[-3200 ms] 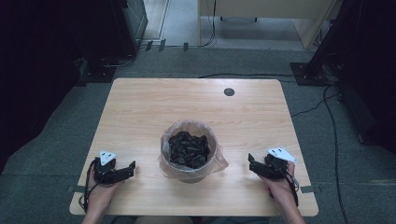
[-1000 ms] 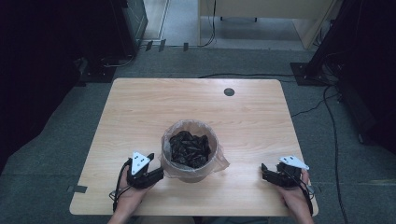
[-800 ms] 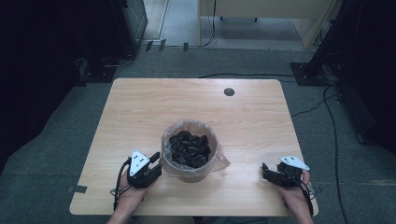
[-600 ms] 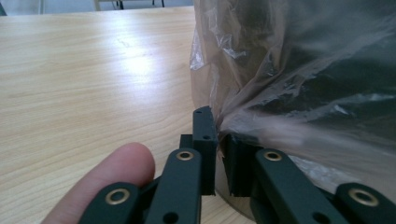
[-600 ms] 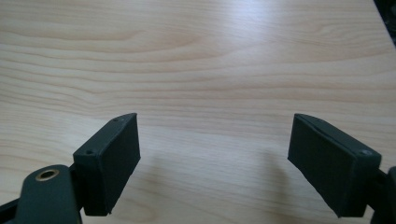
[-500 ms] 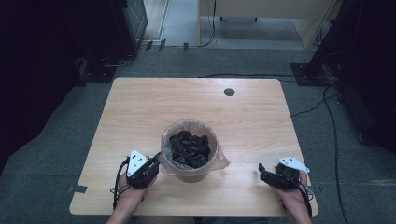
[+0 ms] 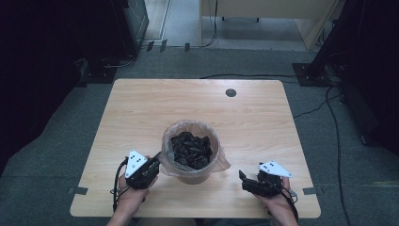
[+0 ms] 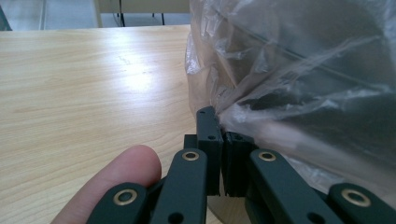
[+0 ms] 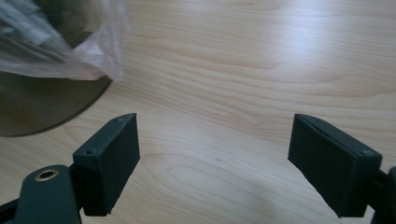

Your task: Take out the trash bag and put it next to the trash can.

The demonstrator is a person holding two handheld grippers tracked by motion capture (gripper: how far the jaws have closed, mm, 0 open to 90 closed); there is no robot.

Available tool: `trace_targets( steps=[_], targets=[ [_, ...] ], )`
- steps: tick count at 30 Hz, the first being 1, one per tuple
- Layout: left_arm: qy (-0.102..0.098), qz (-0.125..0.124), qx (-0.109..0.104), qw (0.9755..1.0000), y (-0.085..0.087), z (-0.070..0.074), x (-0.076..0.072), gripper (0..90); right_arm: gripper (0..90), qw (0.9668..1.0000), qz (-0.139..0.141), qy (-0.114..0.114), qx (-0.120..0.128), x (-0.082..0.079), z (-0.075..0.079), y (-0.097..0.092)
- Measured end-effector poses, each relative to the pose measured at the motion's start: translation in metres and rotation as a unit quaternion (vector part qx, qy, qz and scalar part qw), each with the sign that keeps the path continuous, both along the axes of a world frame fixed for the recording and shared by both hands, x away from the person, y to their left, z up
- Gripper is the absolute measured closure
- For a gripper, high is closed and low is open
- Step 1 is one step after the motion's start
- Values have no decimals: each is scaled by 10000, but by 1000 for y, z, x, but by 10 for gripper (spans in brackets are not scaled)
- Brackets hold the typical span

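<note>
My left claw (image 8: 219,154) has pinched the bag
It closed on the clear plastic liner (image 8: 261,100); my right claw (image 9: 224,163) slid nearer the bin (image 7: 190,175).

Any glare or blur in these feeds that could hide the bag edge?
High view: even light on the table, dark surroundings, sharp. Left gripper view: bright glare patch on the wood, the clear bag soft up close. Right gripper view: fingers slightly blurred, wood grain clear.
</note>
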State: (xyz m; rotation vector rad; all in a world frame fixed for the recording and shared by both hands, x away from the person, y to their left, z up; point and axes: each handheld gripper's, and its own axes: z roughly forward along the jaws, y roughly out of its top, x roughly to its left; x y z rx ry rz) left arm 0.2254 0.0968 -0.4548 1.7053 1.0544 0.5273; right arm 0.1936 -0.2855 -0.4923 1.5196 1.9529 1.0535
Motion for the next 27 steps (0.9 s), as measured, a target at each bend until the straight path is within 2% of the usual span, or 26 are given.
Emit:
trace_targets(
  steps=[9,16,20,25,27],
  targets=[
    [-4,-23,-42,10000,-2,4,-1,881,152,9997,233,-105,-58,7,2,34],
    [9,-11,-119,9999,-1,7,-1,882,153,9992,270,-274,-126,15,8,50],
    [-8,-5,-127,9999,-2,11,-2,884,171,9987,287,-420,-63,18,15,58],
    [-39,26,-191,9998,-2,16,-3,885,390,9975,131,-684,72,19,24,66],
    [-60,21,-192,9998,-1,18,-3,884,461,9969,162,-749,150,20,26,70]
  ],
)
